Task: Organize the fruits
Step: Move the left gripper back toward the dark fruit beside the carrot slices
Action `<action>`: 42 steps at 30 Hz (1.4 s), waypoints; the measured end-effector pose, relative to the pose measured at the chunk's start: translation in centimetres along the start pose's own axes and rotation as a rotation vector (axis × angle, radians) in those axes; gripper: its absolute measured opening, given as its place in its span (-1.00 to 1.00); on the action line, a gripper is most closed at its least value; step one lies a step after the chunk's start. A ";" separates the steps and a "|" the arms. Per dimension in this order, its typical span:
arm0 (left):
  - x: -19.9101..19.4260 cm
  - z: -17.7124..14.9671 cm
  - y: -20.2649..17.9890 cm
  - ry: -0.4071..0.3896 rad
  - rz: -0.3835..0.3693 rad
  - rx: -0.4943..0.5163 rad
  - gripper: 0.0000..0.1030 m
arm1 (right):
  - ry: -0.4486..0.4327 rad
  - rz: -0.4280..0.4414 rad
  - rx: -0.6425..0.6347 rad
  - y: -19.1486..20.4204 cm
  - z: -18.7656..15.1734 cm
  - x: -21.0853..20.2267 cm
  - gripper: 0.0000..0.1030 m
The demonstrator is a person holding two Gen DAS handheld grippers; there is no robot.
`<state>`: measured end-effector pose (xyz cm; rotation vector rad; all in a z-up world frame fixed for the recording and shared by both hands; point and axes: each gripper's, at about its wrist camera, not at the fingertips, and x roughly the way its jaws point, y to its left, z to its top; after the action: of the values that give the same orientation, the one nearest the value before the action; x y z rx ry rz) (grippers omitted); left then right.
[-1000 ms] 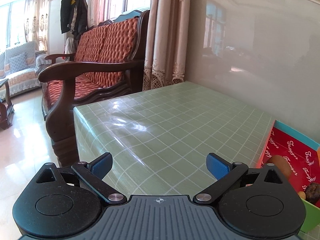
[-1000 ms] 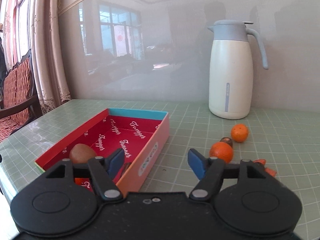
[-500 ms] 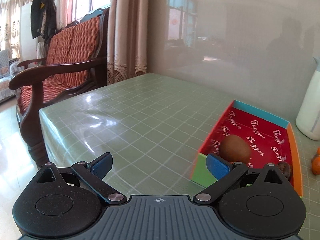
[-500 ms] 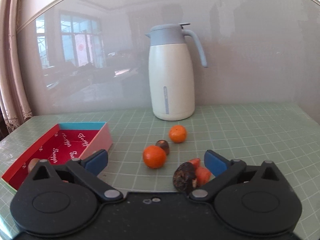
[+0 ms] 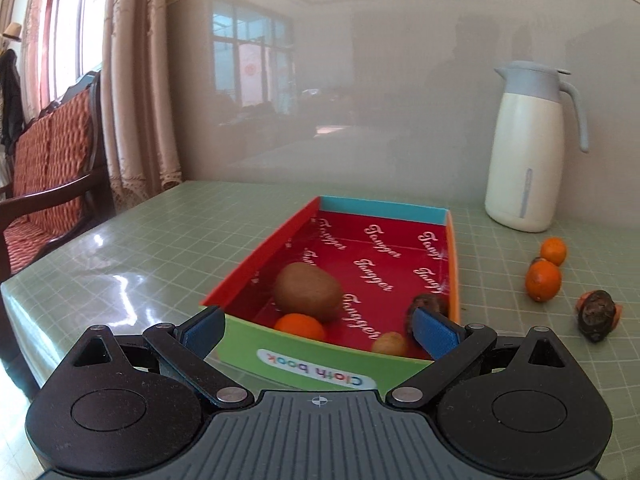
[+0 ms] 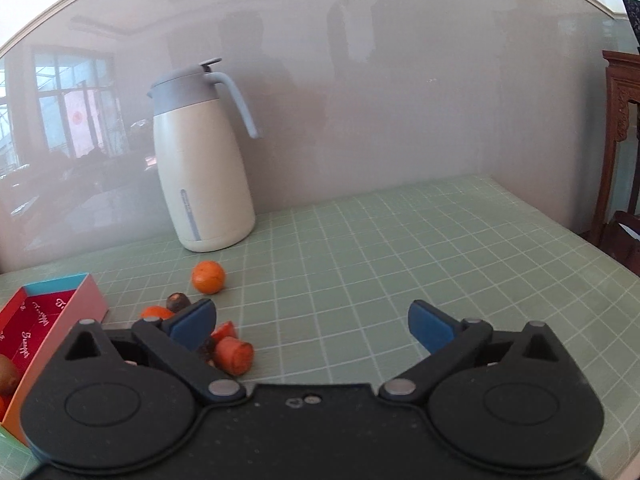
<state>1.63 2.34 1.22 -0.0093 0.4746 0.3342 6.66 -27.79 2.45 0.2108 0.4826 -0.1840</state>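
Left wrist view: left gripper [image 5: 316,330] spread wide, nothing between the pads, poised just short of the near green wall of the box [image 5: 320,364]. Inside on the red lining: kiwi [image 5: 308,292], small orange [image 5: 300,327], a dark wrinkled fruit [image 5: 427,303] and a pale one [image 5: 387,343], gathered at the near end, likely dropped in from this side. Two oranges [image 5: 543,280] and a dark fruit [image 5: 596,312] loose on the table [image 5: 140,252], right of the box.

Right wrist view: right gripper [image 6: 311,320] gaping, jaws just opened, empty. Orange [image 6: 208,277] near the thermos [image 6: 202,168]; carrot-like pieces [image 6: 234,354] and dark fruit beside the left pad. Probably lining up for the next pick.
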 end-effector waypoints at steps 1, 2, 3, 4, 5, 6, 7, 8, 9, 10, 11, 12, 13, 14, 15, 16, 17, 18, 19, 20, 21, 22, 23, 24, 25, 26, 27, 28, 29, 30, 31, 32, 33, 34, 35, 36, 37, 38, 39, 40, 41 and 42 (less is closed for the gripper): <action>-0.1 0.0 -0.6 -0.001 -0.019 0.015 0.93 | 0.000 -0.010 0.002 -0.5 0.0 -0.1 1.00; -0.1 -0.1 -1.2 -0.002 -0.036 0.027 0.93 | -0.001 -0.016 0.005 -0.9 0.1 -0.1 1.00; -0.2 -0.2 -1.8 -0.004 -0.055 0.041 0.93 | -0.003 -0.022 0.007 -1.4 0.1 -0.2 1.00; -0.3 -0.3 -2.5 -0.006 -0.074 0.056 0.93 | -0.005 -0.030 0.011 -1.9 0.1 -0.3 1.00; -0.2 -0.3 -3.1 -0.005 -0.095 0.073 0.93 | -0.006 -0.037 0.017 -2.3 0.1 -0.4 1.00; -0.1 -0.3 -3.7 0.000 -0.118 0.088 0.93 | -0.008 -0.044 0.022 -2.8 0.1 -0.4 1.00; -0.1 -0.4 -4.4 0.006 -0.142 0.100 0.93 | -0.012 -0.053 0.028 -3.3 0.1 -0.6 1.00; 0.0 -0.5 -5.0 0.010 -0.162 0.111 0.93 | -0.015 -0.063 0.033 -3.7 0.1 -0.6 1.00; 0.0 -0.5 -5.5 0.012 -0.176 0.120 0.93 | -0.015 -0.072 0.039 -4.2 0.1 -0.6 1.00; 0.1 -0.6 -6.1 0.012 -0.191 0.132 0.93 | -0.014 -0.079 0.046 -4.6 0.1 -0.6 1.00; 0.1 -0.7 -6.7 0.015 -0.208 0.146 0.93 | -0.014 -0.084 0.054 -5.0 0.1 -0.7 1.00; 0.2 -0.7 -7.2 0.016 -0.220 0.156 0.93 | -0.014 -0.086 0.061 -5.4 0.0 -0.7 1.00; 0.2 -0.8 -7.8 0.018 -0.233 0.165 0.93 | -0.013 -0.089 0.066 -5.8 0.0 -0.7 1.00; 0.2 -0.9 -8.3 0.021 -0.247 0.175 0.93 | -0.012 -0.095 0.068 -6.1 0.0 -0.7 1.00; 0.2 -0.9 -8.7 0.025 -0.261 0.184 0.93 | -0.012 -0.102 0.069 -6.3 0.0 -0.7 1.00; 0.2 -0.9 -9.2 0.024 -0.270 0.192 0.93 | -0.013 -0.109 0.070 -6.6 0.0 -0.7 1.00; 0.3 -1.0 -9.7 0.020 -0.252 0.198 0.93 | -0.014 -0.112 0.073 -6.9 -0.1 -0.8 1.00; 0.4 -1.0 -10.1 0.015 -0.241 0.205 0.93 | -0.014 -0.115 0.077 -7.2 -0.1 -0.9 1.00; 0.6 -0.9 -10.4 0.015 -0.239 0.210 0.93 | -0.015 -0.117 0.083 -7.5 -0.1 -1.0 1.00; 0.7 -0.8 -10.6 0.020 -0.239 0.209 0.93 | -0.016 -0.116 0.089 -7.7 -0.1 -1.0 1.00; 0.8 -0.7 -10.6 0.022 -0.243 0.200 0.93 | -0.018 -0.115 0.094 -8.0 -0.1 -1.1 1.00; 0.8 -0.6 -10.6 0.023 -0.244 0.187 0.93 | -0.019 -0.115 0.097 -8.3 -0.1 -1.2 1.00; 0.8 -0.5 -10.7 0.020 -0.242 0.178 0.93 | -0.020 -0.117 0.098 -8.5 -0.1 -1.3 1.00; 0.7 -0.5 -10.6 0.013 -0.240 0.173 0.93 | -0.020 -0.118 0.098 -8.6 -0.1 -1.3 1.00; 0.5 -0.5 -10.6 0.001 -0.238 0.171 0.93 | -0.021 -0.118 0.097 -8.7 0.0 -1.3 1.00; 0.3 -0.5 -10.6 -0.022 -0.236 0.174 0.93 | -0.022 -0.119 0.098 -8.8 0.0 -1.4 1.00; -0.1 -0.4 -10.7 -0.048 -0.232 0.178 0.93 | -0.023 -0.117 0.102 -9.0 0.0 -1.4 1.00; -0.4 -0.3 -10.9 -0.070 -0.233 0.186 0.93 | -0.023 -0.112 0.107 -9.1 0.0 -1.4 1.00; -0.7 -0.1 -11.2 -0.082 -0.243 0.194 0.93 | -0.022 -0.107 0.112 -9.2 0.0 -1.5 1.00; -0.9 0.0 -11.6 -0.085 -0.258 0.203 0.93 | -0.021 -0.102 0.117 -9.3 0.0 -1.5 1.00; -1.0 0.1 -12.3 -0.081 -0.281 0.213 0.93 | -0.021 -0.096 0.121 -9.3 0.0 -1.5 1.00; -1.0 0.1 -12.9 -0.075 -0.298 0.218 0.93 | -0.021 -0.091 0.124 -9.3 0.0 -1.4 1.00; -0.9 0.2 -13.5 -0.068 -0.315 0.222 0.93 | -0.022 -0.086 0.124 -9.2 0.1 -1.4 1.00; -0.8 0.2 -14.2 -0.061 -0.336 0.227 0.93 | -0.022 -0.084 0.122 -9.1 0.1 -1.4 1.00; -0.8 0.2 -14.8 -0.057 -0.347 0.230 0.92 | -0.022 -0.080 0.117 -9.1 0.1 -1.5 1.00; -0.7 0.2 -15.3 -0.056 -0.354 0.233 0.88 | -0.022 -0.075 0.113 -9.0 0.1 -1.4 1.00; -0.6 0.2 -15.8 -0.054 -0.362 0.239 0.84 | -0.023 -0.070 0.109 -8.8 0.2 -1.4 1.00; -0.5 0.1 -16.2 -0.048 -0.368 0.244 0.74 | -0.024 -0.068 0.106 -8.7 0.2 -1.4 1.00; -0.2 0.2 -16.6 -0.037 -0.371 0.245 0.65 | -0.026 -0.067 0.105 -8.7 0.2 -1.4 1.00; 0.2 0.2 -16.9 -0.022 -0.373 0.241 0.60 | -0.027 -0.064 0.105 -8.7 0.3 -1.4 1.00; 0.5 0.2 -17.2 -0.006 -0.371 0.232 0.49 | -0.026 -0.061 0.108 -8.8 0.3 -1.4 1.00; 0.9 0.2 -17.3 0.009 -0.369 0.223 0.44 | -0.026 -0.059 0.112 -8.8 0.3 -1.3 1.00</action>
<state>8.01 -13.74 -0.15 0.1178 0.5059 -0.0812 3.66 -36.21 1.96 0.3034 0.4535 -0.2710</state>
